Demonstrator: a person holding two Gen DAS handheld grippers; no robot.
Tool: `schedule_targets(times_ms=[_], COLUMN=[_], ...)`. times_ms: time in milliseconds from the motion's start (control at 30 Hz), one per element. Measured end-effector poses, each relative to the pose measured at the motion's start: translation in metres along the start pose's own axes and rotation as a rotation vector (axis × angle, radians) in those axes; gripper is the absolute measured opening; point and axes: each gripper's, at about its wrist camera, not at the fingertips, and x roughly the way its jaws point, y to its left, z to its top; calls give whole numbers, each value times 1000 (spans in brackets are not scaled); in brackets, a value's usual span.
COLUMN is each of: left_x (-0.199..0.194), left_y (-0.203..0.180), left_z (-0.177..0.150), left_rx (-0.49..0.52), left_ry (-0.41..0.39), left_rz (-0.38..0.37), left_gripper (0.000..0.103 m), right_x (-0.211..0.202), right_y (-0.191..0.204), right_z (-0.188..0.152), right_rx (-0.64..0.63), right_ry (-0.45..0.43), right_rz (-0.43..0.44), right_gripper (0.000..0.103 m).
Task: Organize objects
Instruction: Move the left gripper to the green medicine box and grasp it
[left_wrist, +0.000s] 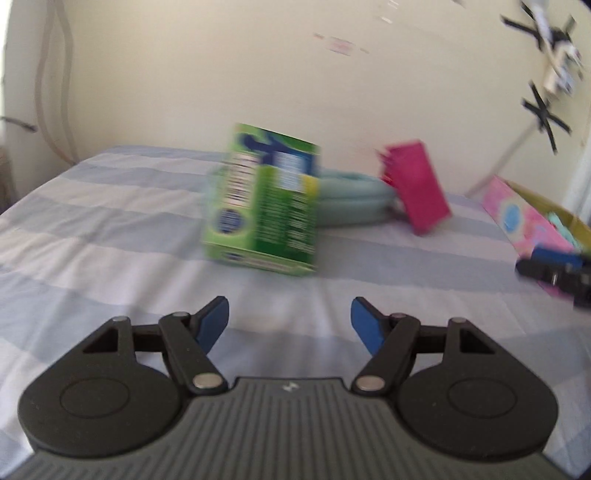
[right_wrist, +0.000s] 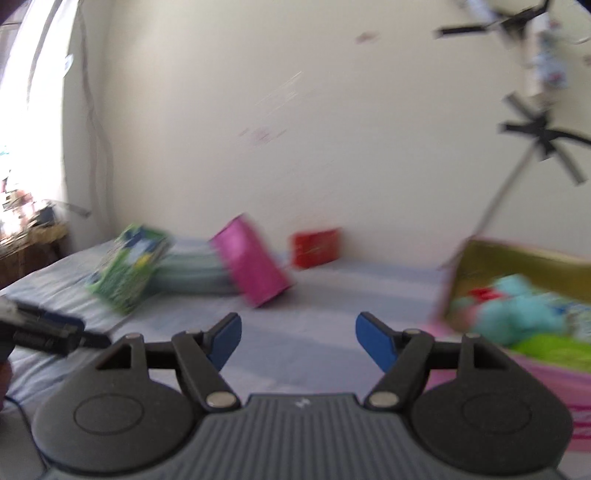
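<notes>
At the far left, pale cords (left_wrist: 55, 110) hung down the cream wall (left_wrist: 258, 74) beside the striped blue-and-white bed sheet (left_wrist: 92, 229) that covered the whole work surface. The left gripper (left_wrist: 288, 321) hovered over bare sheet with its blue pads (left_wrist: 212, 323) parted about halfway and nothing between them. Ahead of it, near the middle of the bed, a green box (left_wrist: 264, 203) stood tilted, leaning back against a pale teal folded bundle (left_wrist: 351, 201). Just right of that bundle a magenta box (left_wrist: 421, 186) also stood tilted, its base on the sheet. In the right wrist view a red box (right_wrist: 316, 246) sat farther back against the wall, right of the magenta one and apart from it. Nearer the camera there, the right gripper (right_wrist: 299, 339) was likewise over bare sheet, its jaws roughly half open and empty; the left gripper's tip showed at that view's left edge. Farthest right lay a pink-patterned cardboard box (left_wrist: 517, 218), open at the top, its brown inner wall visible, and it held soft teal, red and lime-green things (right_wrist: 524, 314) too blurred to name. The right gripper's dark tip (left_wrist: 554, 273) showed in front of this box in the left wrist view. Black tape crosses (left_wrist: 543, 114) held a thin rod to the wall above it.
</notes>
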Motion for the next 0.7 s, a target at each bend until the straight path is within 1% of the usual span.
schedule_targets(times_ms=[100,167,200,267,333,400,467,500,567,633,700], left_x=[-2,-2,-3,-2,3,14,27,33,43,45,50], left_y=[27,39,41,39,33,30,31,31,31,30,30], left_z=[8,18,23,37,48,54,52,50,46,46,45], left_rx=[-97,-161,-174,-160,-127,-119,-135,-143,-130,-106,-103], left_ry=[-26,-37,-47,-74,-94,-89,-75,-58,-14,-18,0], left_rz=[-10,-44,-63,-83,-92,-108,-143,-157,-159,-162,-165], left_gripper=[75,75,75,75,80,80,80,80,78,76,70], right_x=[23,39,47,63,77,89,97,103,114,123,130], right_y=[25,44,54,74,94,113,130,138,152,161,164], right_z=[4,7,8,9,10,10,10,10,9,10,15], right_rx=[18,8,-7,-48,-92,-134,-174,-192,-234,-261,-252], right_ry=[62,90,102,125,155,177,189,197,216,232,225], right_rz=[112,152,164,185,225,249,262,266,256,248,250], right_gripper=[71,71,71,71,73,80,84,86,88,88,88])
